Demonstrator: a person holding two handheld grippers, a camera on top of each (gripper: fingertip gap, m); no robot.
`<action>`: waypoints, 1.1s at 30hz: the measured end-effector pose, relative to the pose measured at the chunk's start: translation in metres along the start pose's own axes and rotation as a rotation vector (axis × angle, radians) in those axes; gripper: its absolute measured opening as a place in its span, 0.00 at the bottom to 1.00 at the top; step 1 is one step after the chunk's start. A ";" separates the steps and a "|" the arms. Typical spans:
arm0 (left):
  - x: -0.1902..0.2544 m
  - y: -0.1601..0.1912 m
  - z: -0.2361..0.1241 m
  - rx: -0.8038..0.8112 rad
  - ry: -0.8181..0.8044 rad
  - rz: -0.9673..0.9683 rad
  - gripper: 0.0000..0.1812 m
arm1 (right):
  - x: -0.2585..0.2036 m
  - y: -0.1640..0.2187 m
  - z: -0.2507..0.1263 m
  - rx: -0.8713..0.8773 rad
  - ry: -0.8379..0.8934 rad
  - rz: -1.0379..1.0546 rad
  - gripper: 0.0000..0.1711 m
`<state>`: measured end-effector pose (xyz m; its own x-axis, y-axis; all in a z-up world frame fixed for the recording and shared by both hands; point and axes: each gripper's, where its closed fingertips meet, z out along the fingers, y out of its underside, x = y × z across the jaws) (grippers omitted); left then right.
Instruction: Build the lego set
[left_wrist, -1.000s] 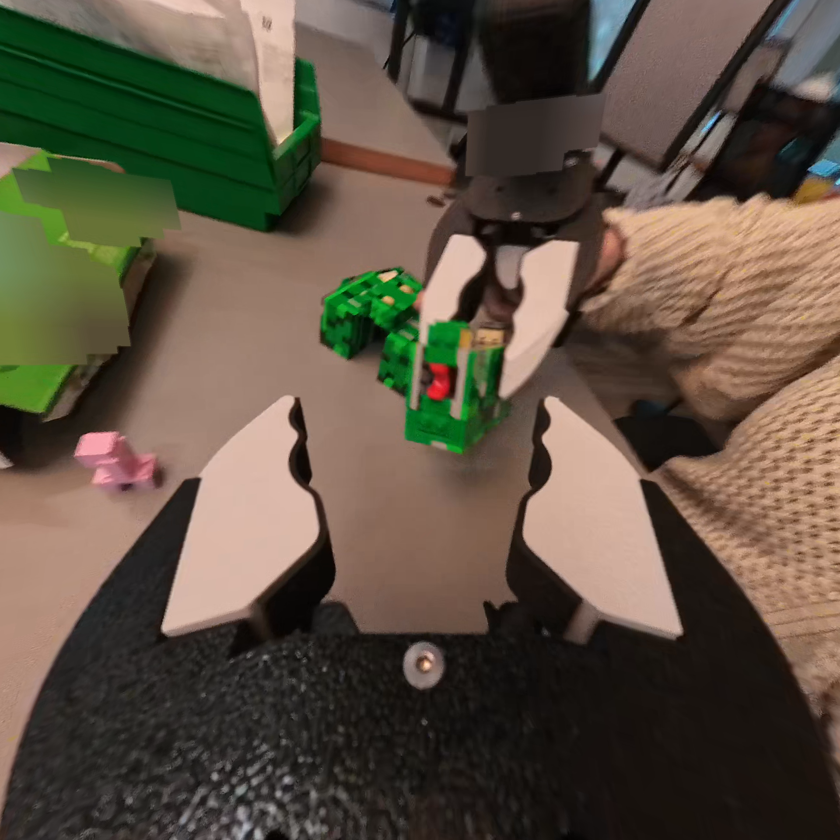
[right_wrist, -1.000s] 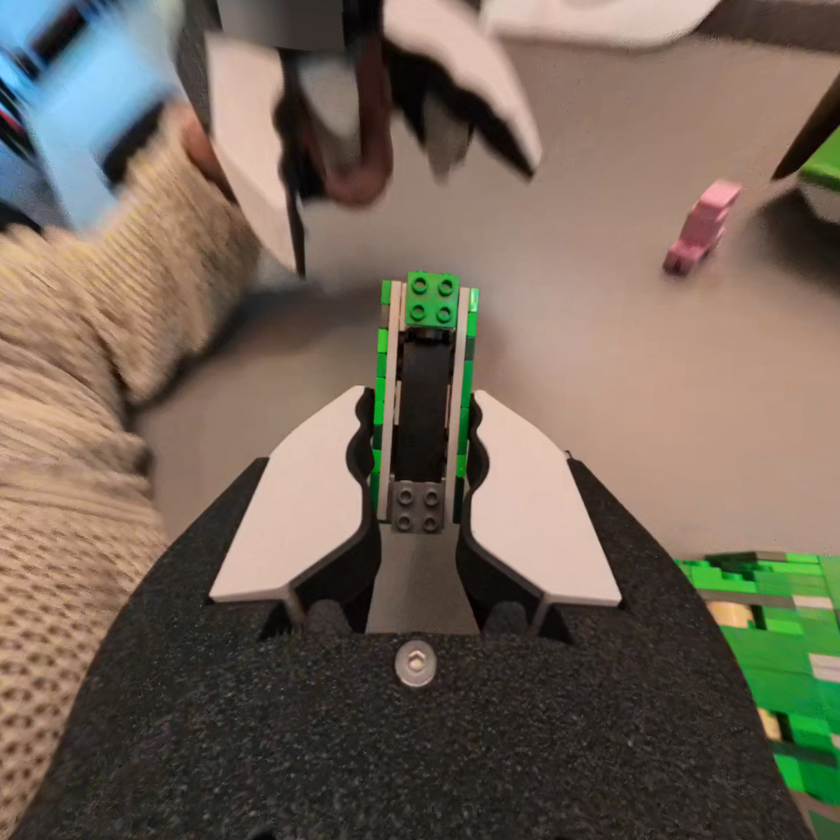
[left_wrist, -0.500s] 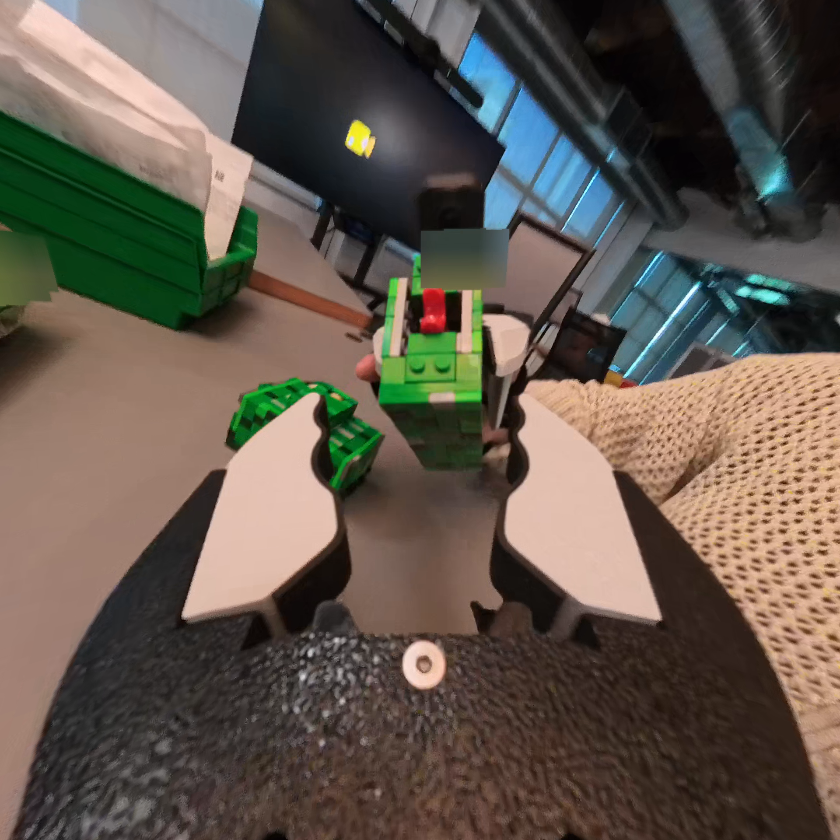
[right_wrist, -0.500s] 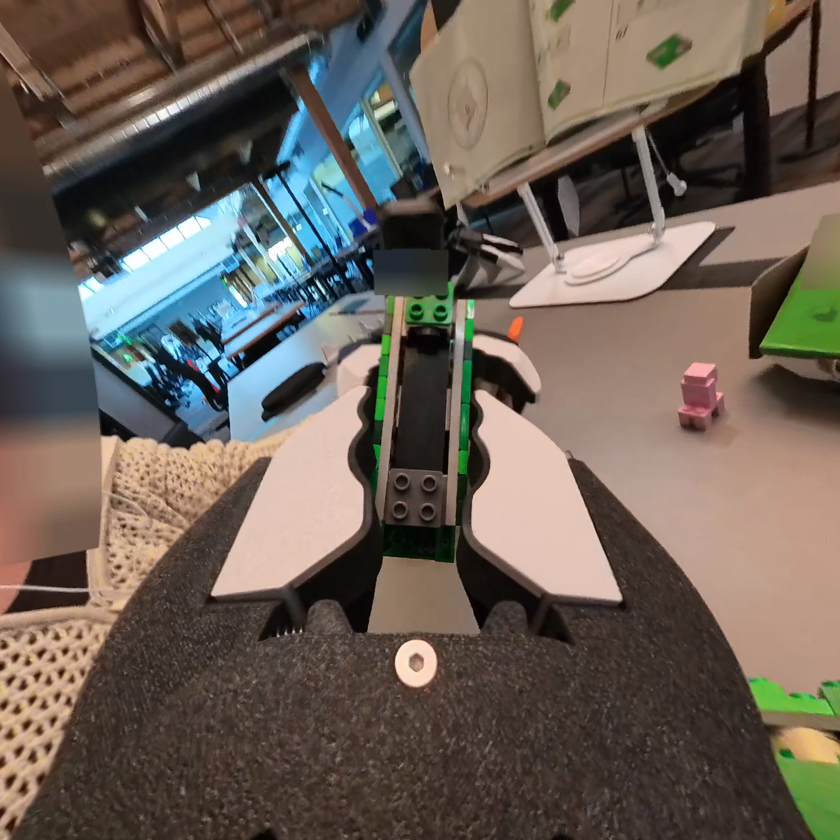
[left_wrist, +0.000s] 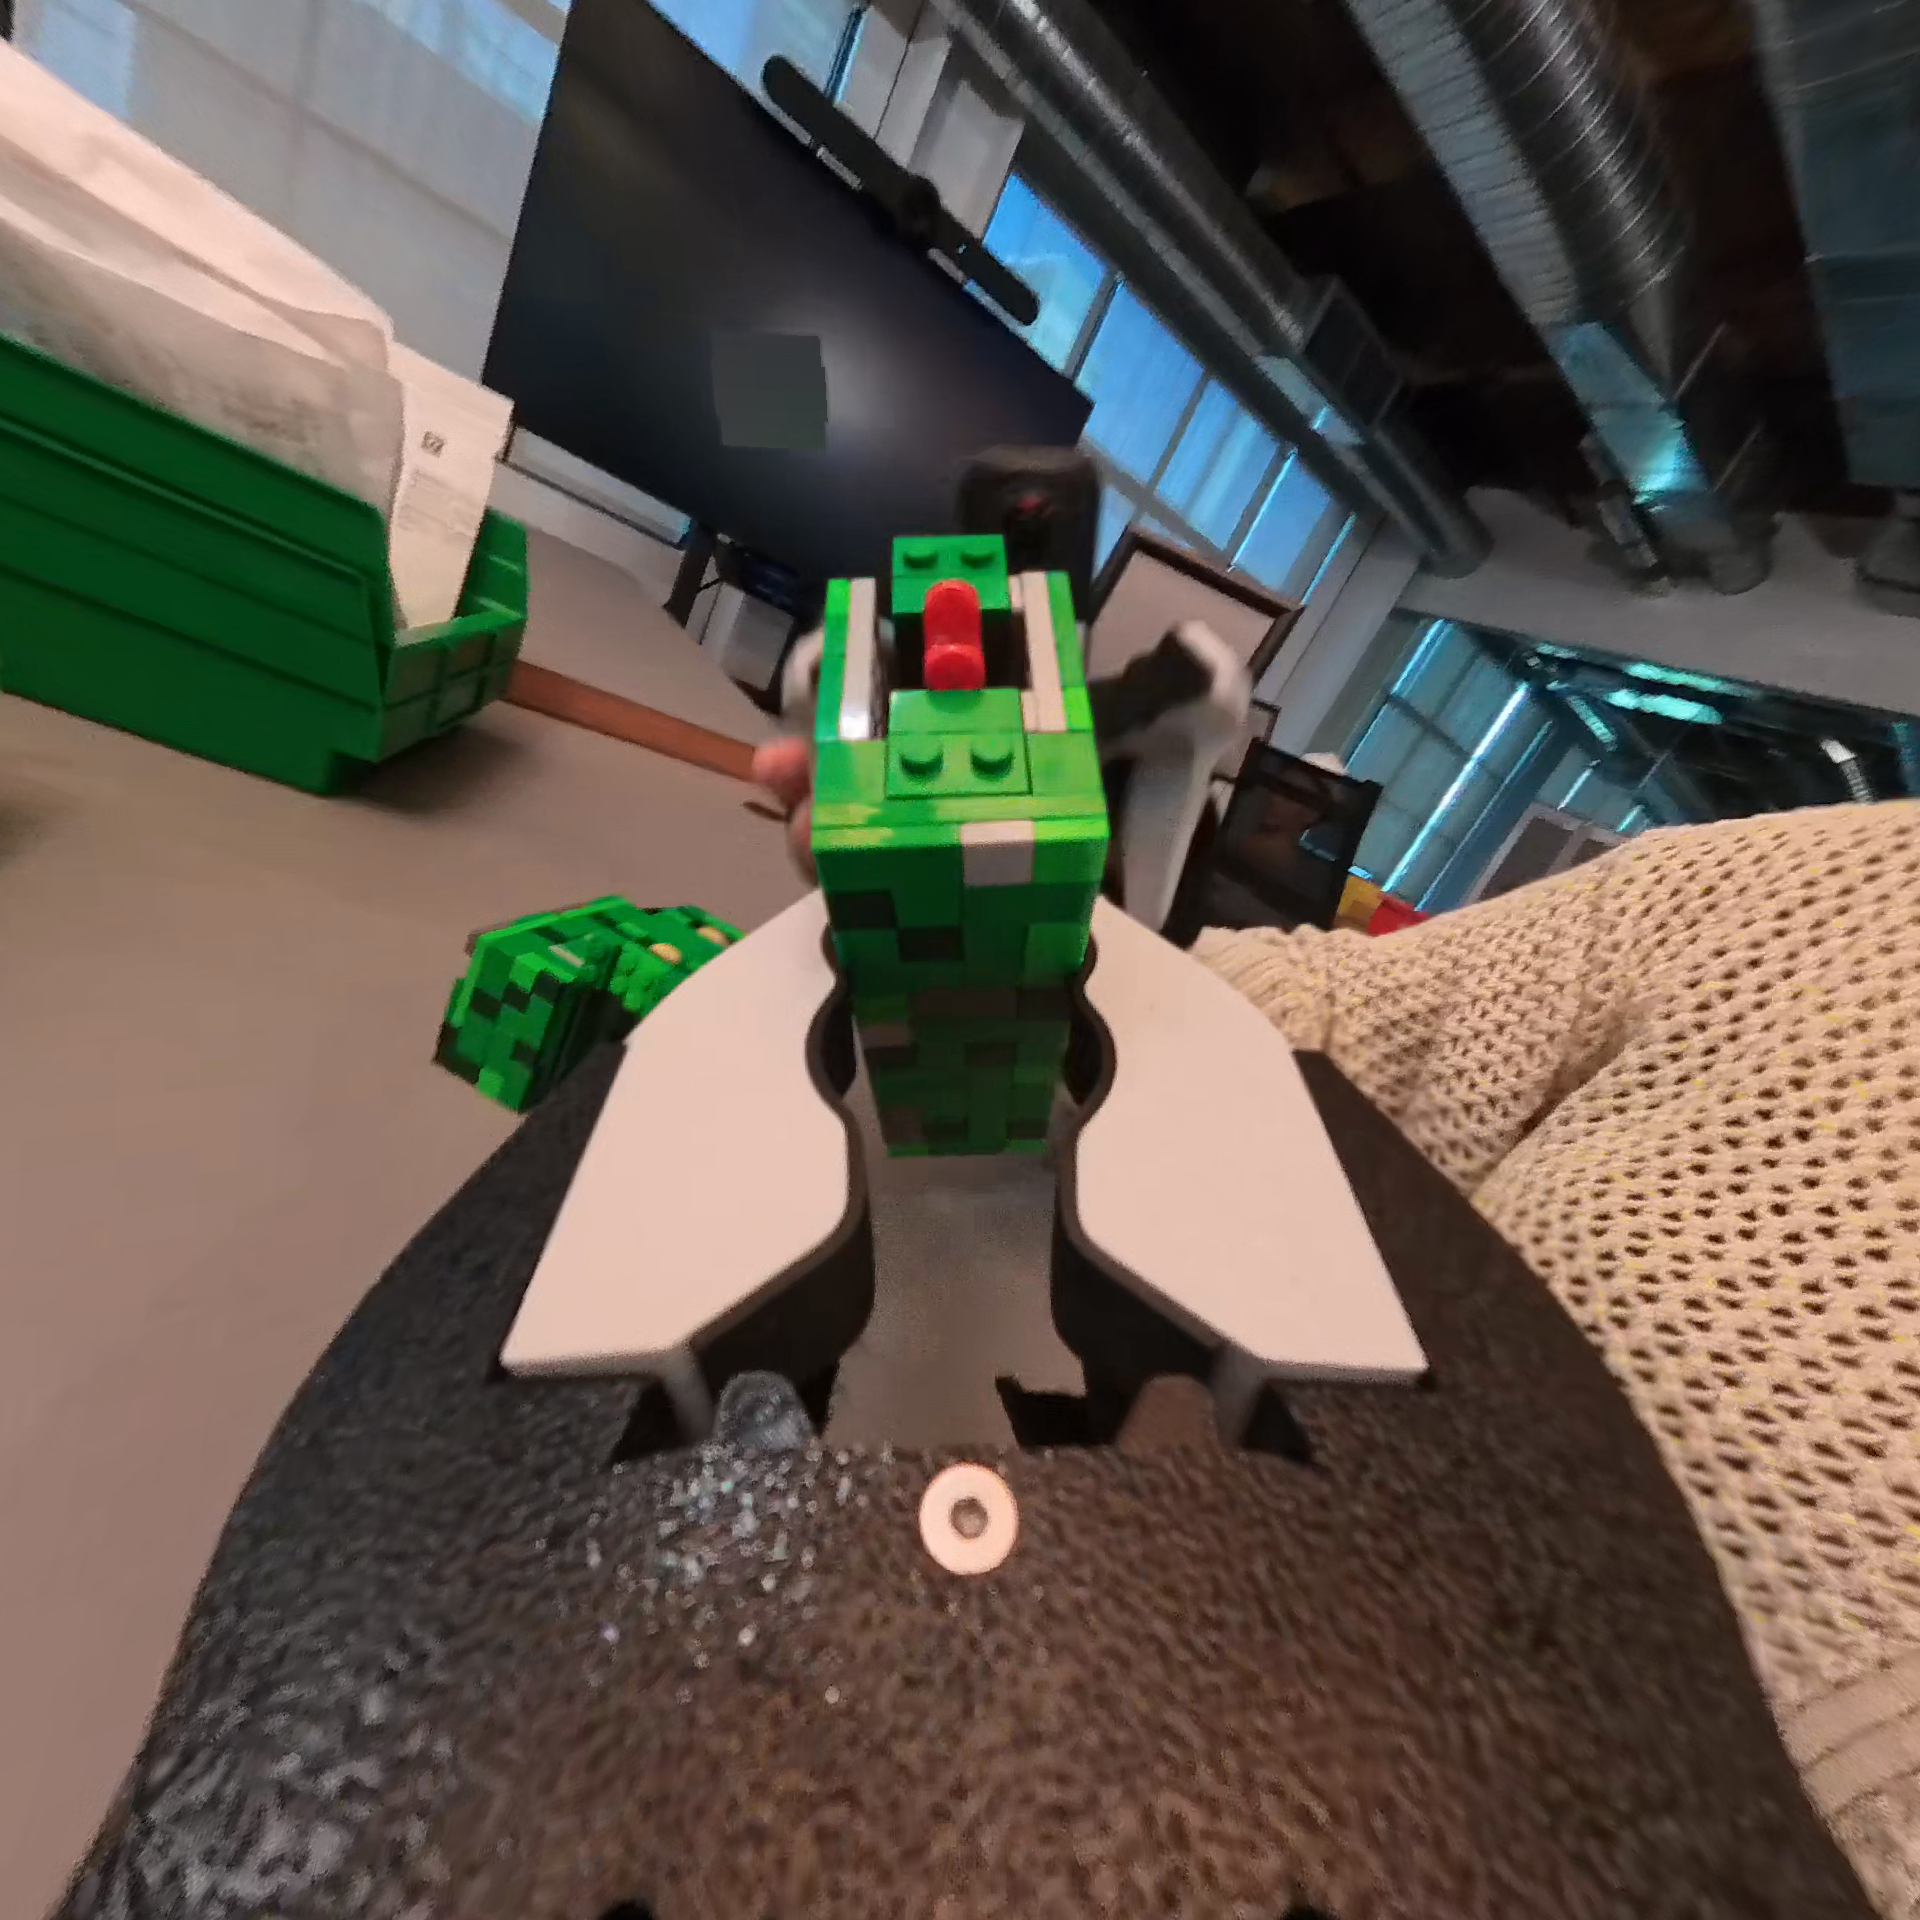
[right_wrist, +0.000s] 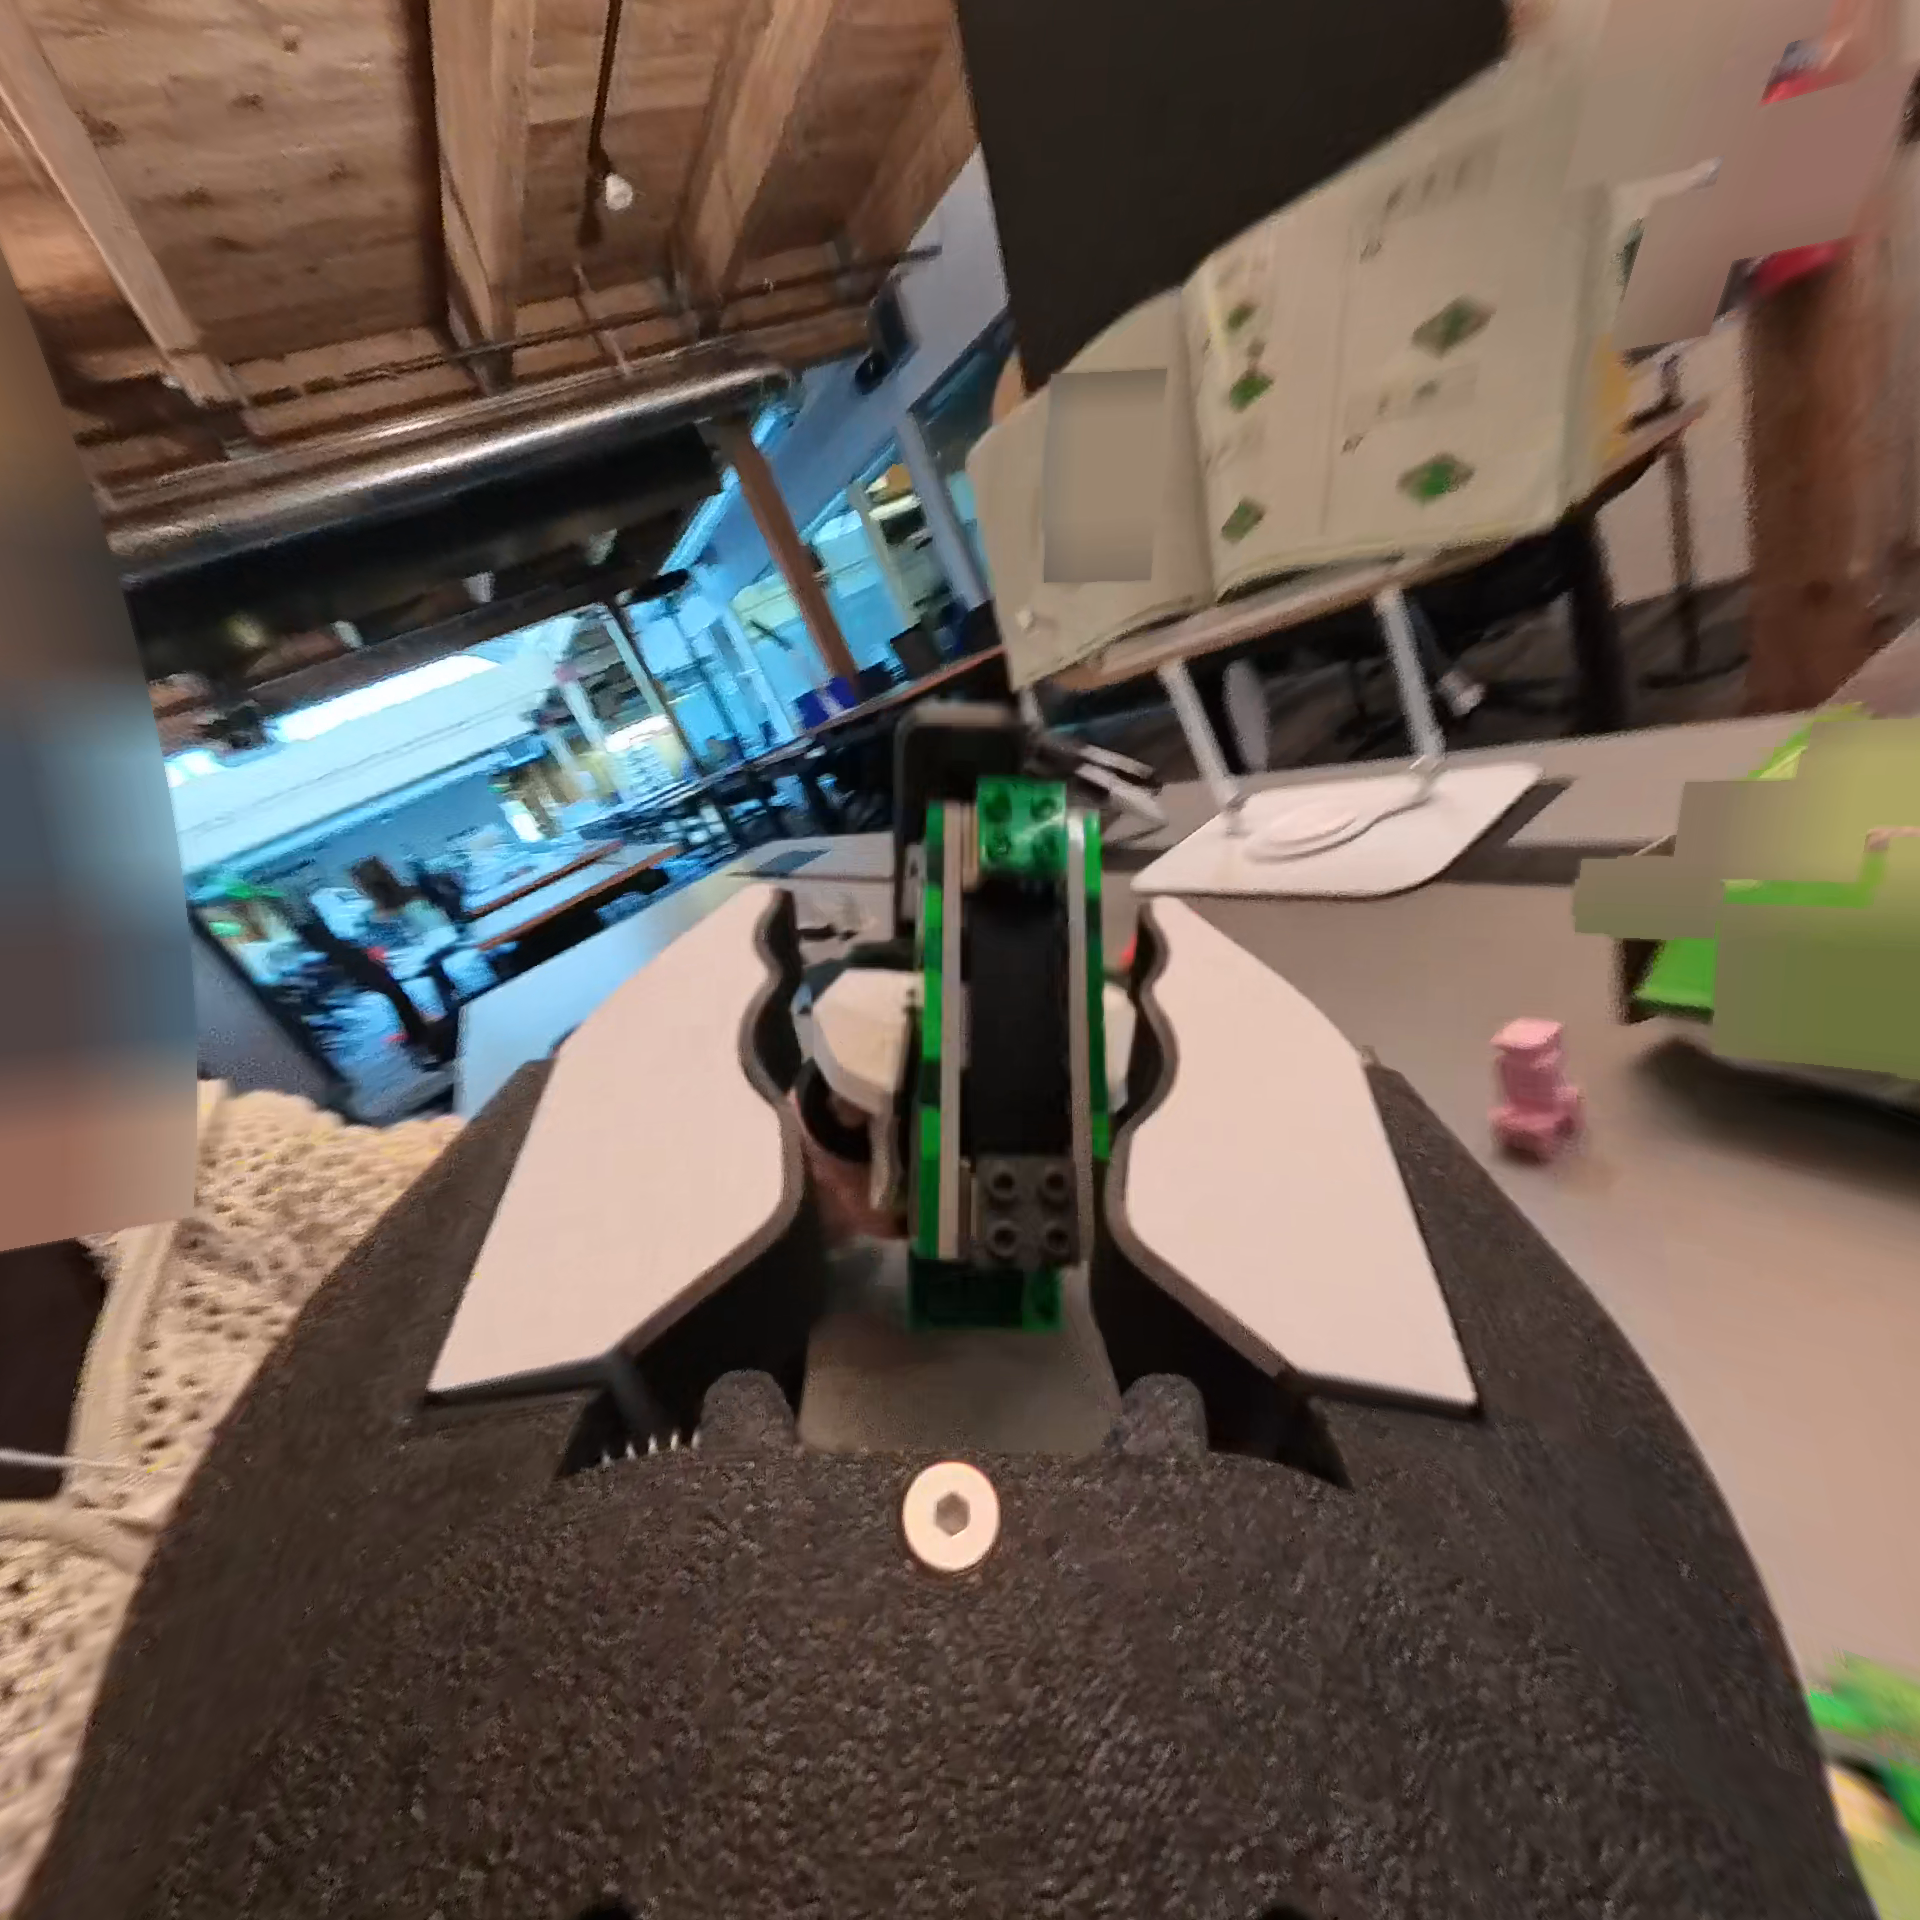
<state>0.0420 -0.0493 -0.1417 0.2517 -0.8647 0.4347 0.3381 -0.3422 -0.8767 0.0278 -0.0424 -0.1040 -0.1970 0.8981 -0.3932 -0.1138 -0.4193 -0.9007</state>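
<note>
Item 1: tall green-and-black pixel-patterned brick column (left_wrist: 961, 997), studded green top, red peg (left_wrist: 948, 634) set in its upper channel. It was held in the air above the grey tabletop (left_wrist: 208, 1039), between both tools.

Item 2: left gripper (left_wrist: 961, 1049), white fingers on a black textured body. Its jaws were pinching the column's lower half, one finger against each side.

Item 3: right gripper (right_wrist: 961, 1101), same make. Its jaws stood spread, with a visible gap to the column (right_wrist: 997, 1039) on either side; the view was blurred.

Item 4: second green brick assembly (left_wrist: 561, 997), lying on the tabletop left of the column, apart from it.

Item 5: small pink brick figure (right_wrist: 1532, 1091), standing on the tabletop (right_wrist: 1455, 1039) to the right.

Item 6: green plastic bin (left_wrist: 208, 603) holding papers, far left.

Item 7: open instruction booklet (right_wrist: 1351, 416) on a white stand, background.
</note>
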 end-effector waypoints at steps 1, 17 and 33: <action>-0.003 0.003 -0.002 -0.016 -0.013 0.005 0.20 | 0.003 -0.010 -0.009 0.007 0.041 -0.068 0.39; -0.017 0.010 -0.035 -0.188 -0.093 0.210 0.20 | 0.110 0.075 -0.116 -1.137 0.371 -0.335 0.32; -0.020 -0.004 -0.059 -0.178 -0.116 0.271 0.20 | 0.064 0.110 -0.033 -1.090 -0.014 -0.458 0.21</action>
<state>-0.0172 -0.0526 -0.1591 0.4155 -0.8890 0.1926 0.0842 -0.1733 -0.9813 0.0346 -0.0269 -0.2346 -0.3653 0.9309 0.0028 0.7128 0.2817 -0.6424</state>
